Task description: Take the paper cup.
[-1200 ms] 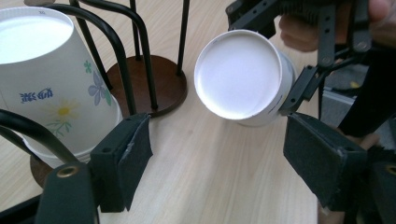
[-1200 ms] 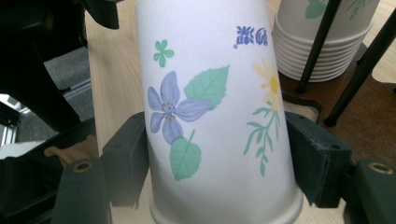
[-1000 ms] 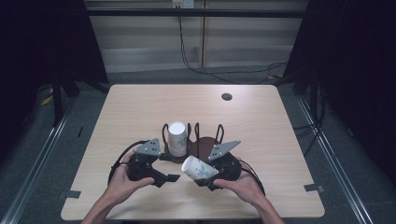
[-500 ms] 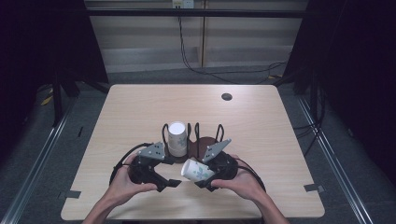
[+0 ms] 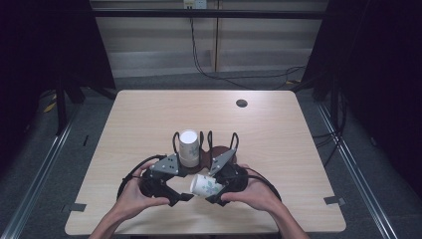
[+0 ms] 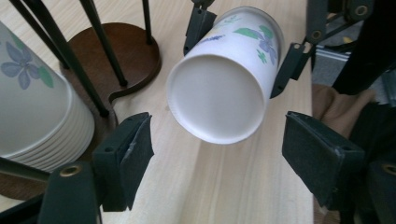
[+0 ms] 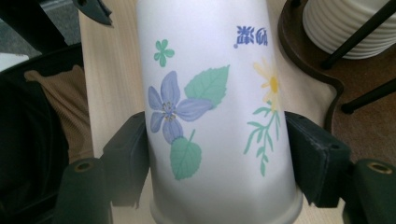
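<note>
The paper cup (image 5: 206,184) is held sideways above the worktop (image 5: 278,144), clamped near its rim by the right tongs (image 7: 219,154). Its long axis points its closed base at the left tongs (image 6: 215,154), which are spread wide, empty, just short of it.

Table (image 5: 149,124): pale wood-grain top, smooth, matt.
Cup (image 7: 215,116): white paper, smooth, faint sheen, printed with blue flowers and green leaves; recessed plain base (image 6: 217,100).
Stack of cups (image 6: 32,107): same printed paper, rolled rims ribbed.
Holder: dark brown wooden base (image 6: 119,51), smooth, slightly glossy; thin black metal rods (image 6: 100,39).
Jaw pads: black, matt, slightly rough, rubbery look.
Gripper plates (image 5: 166,165): grey, flat, dull metal look.
</note>
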`<state>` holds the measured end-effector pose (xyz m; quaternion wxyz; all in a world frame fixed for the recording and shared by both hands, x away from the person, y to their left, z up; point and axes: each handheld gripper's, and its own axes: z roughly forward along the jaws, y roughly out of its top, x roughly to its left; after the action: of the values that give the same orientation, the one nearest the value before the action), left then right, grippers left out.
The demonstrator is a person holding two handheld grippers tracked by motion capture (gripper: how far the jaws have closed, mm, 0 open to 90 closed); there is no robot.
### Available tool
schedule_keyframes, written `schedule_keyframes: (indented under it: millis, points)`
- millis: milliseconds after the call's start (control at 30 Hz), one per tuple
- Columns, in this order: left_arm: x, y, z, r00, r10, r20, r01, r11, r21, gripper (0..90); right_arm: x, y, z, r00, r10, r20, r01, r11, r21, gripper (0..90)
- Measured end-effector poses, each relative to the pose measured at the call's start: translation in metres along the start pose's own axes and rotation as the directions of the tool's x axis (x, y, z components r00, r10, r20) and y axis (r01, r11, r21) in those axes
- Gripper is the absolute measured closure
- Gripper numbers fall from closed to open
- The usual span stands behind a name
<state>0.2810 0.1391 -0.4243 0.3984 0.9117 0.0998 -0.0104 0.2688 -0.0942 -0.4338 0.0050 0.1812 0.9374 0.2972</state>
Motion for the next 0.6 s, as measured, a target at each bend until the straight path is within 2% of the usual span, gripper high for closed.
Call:
schedule_keyframes:
  millis: [133, 267, 433, 600]
  points:
    - [-0.001, 0.001, 0.002, 0.9997, -0.011, 0.023, 0.010, 0.9998, 0.016, 23.0, 0.001, 0.002, 0.001, 1.0000, -0.006, -0.004, 0.006, 1.000, 0.015, 29.2]
    - [-0.002, 0.002, 0.004, 0.9995, -0.005, 0.033, 0.004, 0.9995, 0.031, 23.5, 0.004, 0.006, 0.002, 0.9989, -0.041, -0.023, 0.042, 0.998, 0.055, 29.1]
    - [-0.003, 0.002, 0.009, 0.9986, -0.004, 0.052, 0.001, 0.9975, 0.071, 23.3, 0.010, 0.009, 0.004, 0.9968, -0.069, -0.042, 0.072, 0.995, 0.075, 29.3]
    - [-0.002, 0.002, 0.009, 0.9971, -0.013, 0.075, 0.008, 0.9973, 0.072, 24.6, 0.012, 0.011, 0.005, 0.9964, -0.072, -0.045, 0.076, 0.992, 0.101, 29.6]
